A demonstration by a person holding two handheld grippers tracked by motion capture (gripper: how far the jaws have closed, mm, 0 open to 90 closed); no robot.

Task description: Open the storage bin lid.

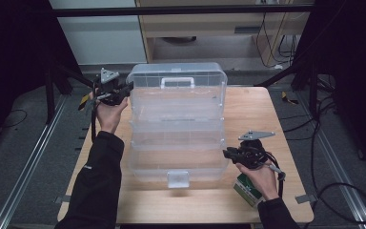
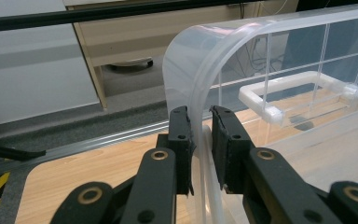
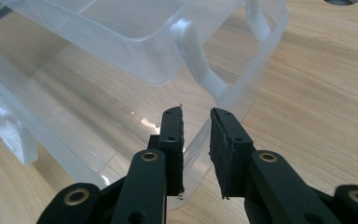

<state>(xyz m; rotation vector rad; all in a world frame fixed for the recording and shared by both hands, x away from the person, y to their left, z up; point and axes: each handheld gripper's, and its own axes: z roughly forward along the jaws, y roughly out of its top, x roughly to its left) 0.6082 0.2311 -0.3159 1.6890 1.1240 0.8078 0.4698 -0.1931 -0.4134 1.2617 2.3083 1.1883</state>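
A clear plastic tiered organiser box stands spread open on the wooden table, its trays stepped toward me. The lid, with its white handle, stands up at the back. My left gripper is at the lid's left end. In the left gripper view its jaws are shut on the lid's curved edge. My right gripper sits at the right side of the lowest tray. In the right gripper view its jaws straddle and pinch that tray's rim.
A white latch hangs at the box's front. A green and white packet lies under the right hand near the table's front right corner. Bare wood runs along the table's right side. Beyond the far edge are floor, a black frame bar and cabinets.
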